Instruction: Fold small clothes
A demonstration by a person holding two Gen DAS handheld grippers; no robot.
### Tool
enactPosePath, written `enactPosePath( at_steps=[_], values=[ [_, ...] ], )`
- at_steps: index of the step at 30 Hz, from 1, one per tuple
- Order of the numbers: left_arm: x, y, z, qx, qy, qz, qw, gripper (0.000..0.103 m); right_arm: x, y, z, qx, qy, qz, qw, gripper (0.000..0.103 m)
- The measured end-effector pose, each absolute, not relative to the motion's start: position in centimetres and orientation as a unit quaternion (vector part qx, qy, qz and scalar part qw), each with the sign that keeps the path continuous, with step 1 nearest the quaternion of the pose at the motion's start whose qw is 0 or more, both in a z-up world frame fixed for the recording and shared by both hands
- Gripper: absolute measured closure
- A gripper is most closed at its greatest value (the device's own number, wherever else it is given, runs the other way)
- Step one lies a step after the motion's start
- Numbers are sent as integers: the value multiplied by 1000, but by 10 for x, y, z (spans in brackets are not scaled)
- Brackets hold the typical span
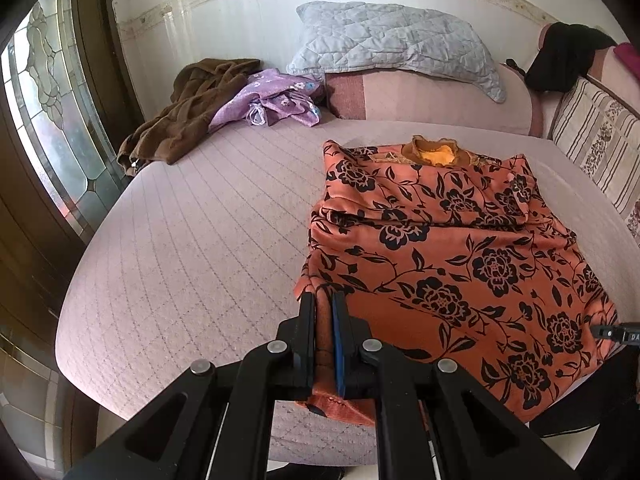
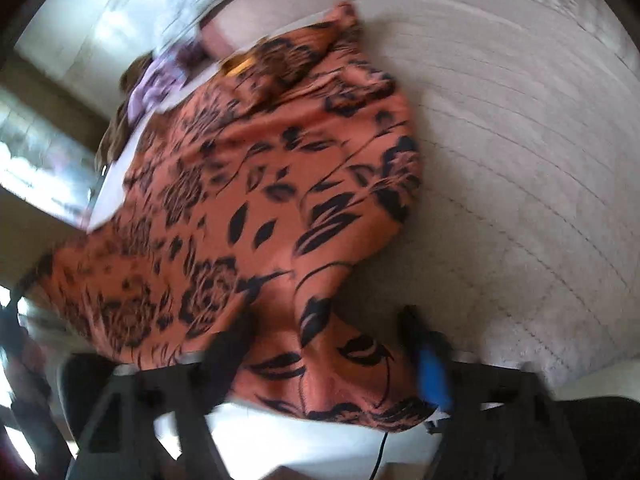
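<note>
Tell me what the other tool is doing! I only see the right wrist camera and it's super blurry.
Observer: The left tool is shut on the near left corner of the orange flowery top.
Operator: Are there more clothes to fold?
Observer: Yes, a brown garment and a purple flowery one lie bunched at the far left corner of the bed.
Operator: Anything else?
Observer: A black garment hangs at the far right corner.
</note>
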State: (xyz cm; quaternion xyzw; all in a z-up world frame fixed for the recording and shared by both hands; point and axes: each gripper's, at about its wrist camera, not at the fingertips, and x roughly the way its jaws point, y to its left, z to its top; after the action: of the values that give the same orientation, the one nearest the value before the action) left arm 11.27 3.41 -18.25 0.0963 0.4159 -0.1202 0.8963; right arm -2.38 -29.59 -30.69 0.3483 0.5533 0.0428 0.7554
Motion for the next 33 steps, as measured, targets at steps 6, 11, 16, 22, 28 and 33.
enactPosePath(
  at_steps=[6,11,16,22,28,33],
  values=[
    [140,31,-175,84,433,-138,887,95,-8,-300,-280,394,505,122,758,92],
    [198,9,-168,109,428,-130,888,95,39,-359,-258,470,414,126,769,92],
    [303,-37,-182,130,422,-104,891,95,131,-419,-272,519,366,74,769,92],
    [406,-73,-257,118,478,-51,869,91,231,-459,-366,615,399,-14,680,84],
    [384,-42,-251,17,416,-16,909,54,216,-459,-365,601,382,-3,702,70],
    [324,-22,-211,1,346,27,938,34,178,-448,-307,523,321,-44,789,19]
  ],
)
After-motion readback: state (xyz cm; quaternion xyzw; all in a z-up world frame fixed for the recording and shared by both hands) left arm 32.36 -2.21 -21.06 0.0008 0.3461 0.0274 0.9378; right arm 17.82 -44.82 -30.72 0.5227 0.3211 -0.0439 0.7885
